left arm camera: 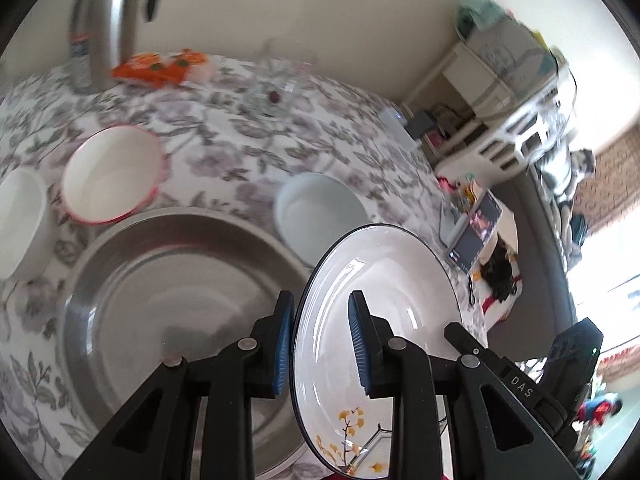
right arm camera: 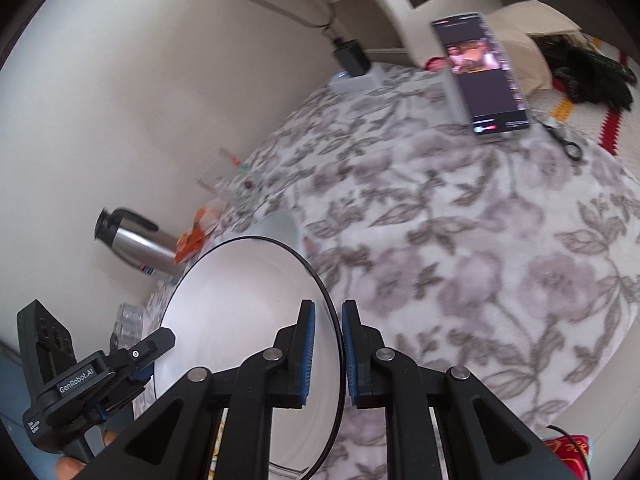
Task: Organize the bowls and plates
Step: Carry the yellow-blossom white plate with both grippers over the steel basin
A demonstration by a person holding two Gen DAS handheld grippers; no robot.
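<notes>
A white plate with a black rim and yellow flowers (left arm camera: 384, 296) is held tilted between both grippers. My left gripper (left arm camera: 320, 340) is shut on its near rim. My right gripper (right arm camera: 327, 352) is shut on the opposite rim of the same plate (right arm camera: 240, 304); it also shows at the right in the left wrist view (left arm camera: 480, 356). A large steel basin (left arm camera: 160, 312) lies below left of the plate. A red-rimmed bowl (left arm camera: 112, 174), a white bowl (left arm camera: 20, 220) and a pale blue bowl (left arm camera: 320, 212) sit on the floral tablecloth.
A steel thermos (left arm camera: 110, 20), an orange packet (left arm camera: 160, 66) and a clear glass dish (left arm camera: 280, 76) stand near the wall. A lit phone (right arm camera: 480, 72) and scissors (right arm camera: 564, 138) lie at the table's far side. A charger block (right arm camera: 352, 60) sits by the wall.
</notes>
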